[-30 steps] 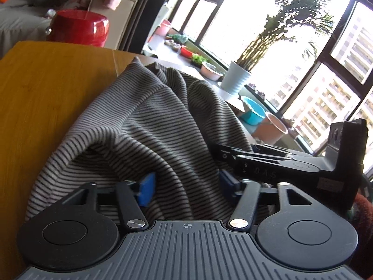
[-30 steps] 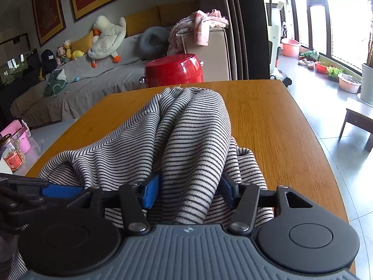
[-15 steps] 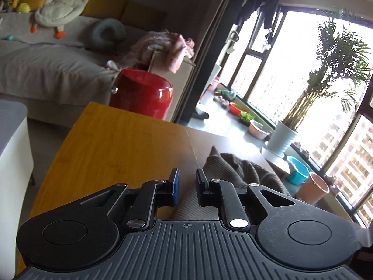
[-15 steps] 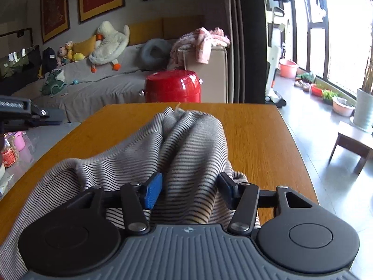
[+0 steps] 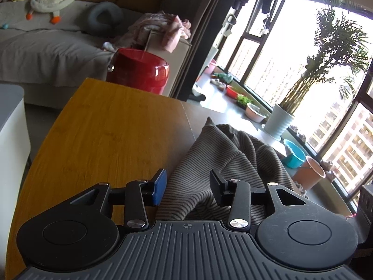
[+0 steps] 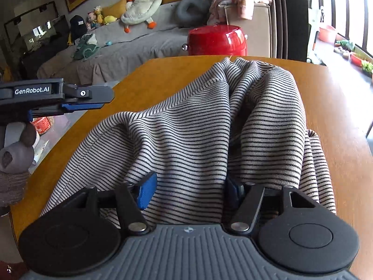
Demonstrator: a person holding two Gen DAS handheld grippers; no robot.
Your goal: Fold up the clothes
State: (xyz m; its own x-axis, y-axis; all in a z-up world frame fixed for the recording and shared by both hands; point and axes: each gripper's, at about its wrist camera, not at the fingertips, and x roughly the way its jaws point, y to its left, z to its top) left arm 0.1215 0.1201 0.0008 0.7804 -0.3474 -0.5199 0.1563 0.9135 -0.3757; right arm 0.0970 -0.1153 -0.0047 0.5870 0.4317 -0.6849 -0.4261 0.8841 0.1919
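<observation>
Both grippers, left (image 5: pixel 187 187) and right (image 6: pixel 188 190), are being held unclenched over the striped garment (image 6: pixel 198 126) on the wooden table (image 5: pixel 98 135).

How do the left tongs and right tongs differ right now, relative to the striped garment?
The left tongs sit at the striped garment edge, one pad over bare table; the right tongs sit over its middle, cloth between both pads. The left tongs' gap looks narrower than the right's. Both are open, gripping nothing.

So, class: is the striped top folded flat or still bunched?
Bunched. The striped top humps up in loose ridges on the table, with no flat layers or squared edges.
</observation>
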